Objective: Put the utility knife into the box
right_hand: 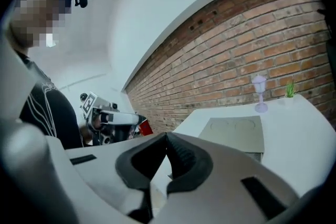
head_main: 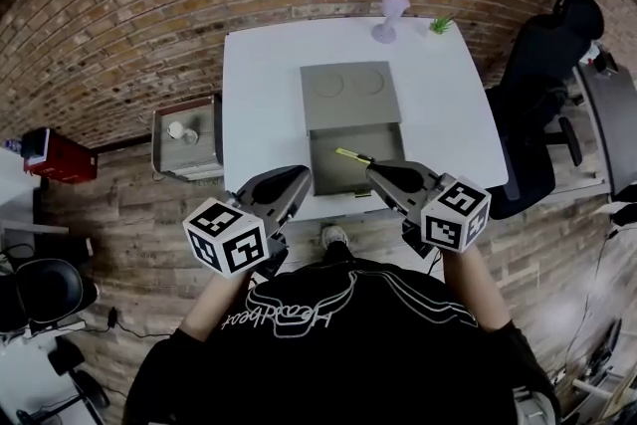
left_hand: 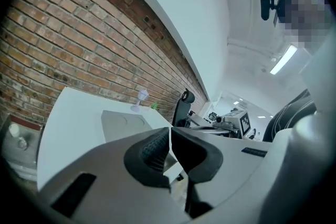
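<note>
A grey box (head_main: 350, 119) sits on the white table (head_main: 259, 95), its lid laid flat toward the wall and its tray open toward me. A yellow-green utility knife (head_main: 350, 155) lies at the tray's near right part. My right gripper (head_main: 380, 176) hovers just beside the knife, over the table's front edge, jaws shut with nothing between them (right_hand: 167, 136). My left gripper (head_main: 291, 182) is held at the front edge left of the tray, also shut and empty (left_hand: 170, 131). The box lid shows in the left gripper view (left_hand: 123, 122) and in the right gripper view (right_hand: 236, 132).
A lilac vase (head_main: 390, 15) and a small green plant (head_main: 441, 25) stand at the table's far right corner. A black office chair (head_main: 542, 85) is to the right, a grey bin (head_main: 187, 139) and a red case (head_main: 60, 157) to the left, and a brick wall behind.
</note>
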Demonstrator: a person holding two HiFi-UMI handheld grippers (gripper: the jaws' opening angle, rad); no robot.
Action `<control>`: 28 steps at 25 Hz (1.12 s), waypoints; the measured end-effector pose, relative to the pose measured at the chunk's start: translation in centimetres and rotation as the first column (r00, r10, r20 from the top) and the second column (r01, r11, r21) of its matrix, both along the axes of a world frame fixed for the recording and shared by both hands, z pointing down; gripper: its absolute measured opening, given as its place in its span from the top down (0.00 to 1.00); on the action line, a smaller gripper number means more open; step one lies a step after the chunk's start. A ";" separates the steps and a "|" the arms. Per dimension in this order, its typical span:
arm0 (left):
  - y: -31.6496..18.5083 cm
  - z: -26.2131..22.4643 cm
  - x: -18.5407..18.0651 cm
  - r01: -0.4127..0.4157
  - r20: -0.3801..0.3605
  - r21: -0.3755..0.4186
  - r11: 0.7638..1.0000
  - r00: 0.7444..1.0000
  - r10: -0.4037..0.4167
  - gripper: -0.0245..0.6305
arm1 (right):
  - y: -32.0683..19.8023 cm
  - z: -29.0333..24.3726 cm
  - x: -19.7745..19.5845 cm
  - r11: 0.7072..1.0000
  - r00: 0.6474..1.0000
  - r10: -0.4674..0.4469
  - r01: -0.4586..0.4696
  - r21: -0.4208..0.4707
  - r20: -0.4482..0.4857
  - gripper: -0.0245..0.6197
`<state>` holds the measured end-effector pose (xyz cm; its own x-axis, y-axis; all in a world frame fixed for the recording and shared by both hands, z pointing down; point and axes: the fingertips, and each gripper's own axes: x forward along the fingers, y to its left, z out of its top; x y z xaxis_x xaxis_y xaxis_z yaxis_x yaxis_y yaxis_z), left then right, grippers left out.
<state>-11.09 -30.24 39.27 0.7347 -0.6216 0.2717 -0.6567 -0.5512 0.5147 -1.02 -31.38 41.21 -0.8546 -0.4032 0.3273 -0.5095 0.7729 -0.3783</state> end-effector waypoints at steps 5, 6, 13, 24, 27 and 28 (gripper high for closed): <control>1.9 -1.5 1.0 -0.054 -0.029 0.043 0.998 0.998 0.055 0.91 | 2.6 -1.6 -0.8 0.999 0.997 -0.021 0.018 0.046 0.077 0.96; 2.4 -1.8 1.1 -0.065 -0.035 0.051 0.997 0.997 0.067 0.91 | 3.1 -1.7 -1.1 0.999 0.995 -0.026 0.022 0.042 0.096 0.96; 4.6 -3.2 1.6 -0.115 -0.026 0.094 0.989 0.993 0.118 0.91 | 5.3 -4.2 -1.8 0.995 0.987 -0.027 0.012 0.098 0.157 0.96; 6.3 -3.5 1.0 -0.124 0.002 0.111 0.986 0.992 0.124 0.91 | 6.3 -4.3 -2.6 0.990 0.994 -0.029 0.013 0.138 0.110 0.96; 6.3 -3.1 0.7 -0.118 0.006 0.098 0.988 0.993 0.118 0.91 | 6.4 -4.1 -2.8 0.990 0.994 -0.032 0.018 0.137 0.100 0.96; 6.3 -3.0 0.6 -0.115 0.007 0.095 0.989 0.993 0.114 0.91 | 6.4 -4.0 -2.9 0.991 0.995 -0.034 0.020 0.135 0.098 0.96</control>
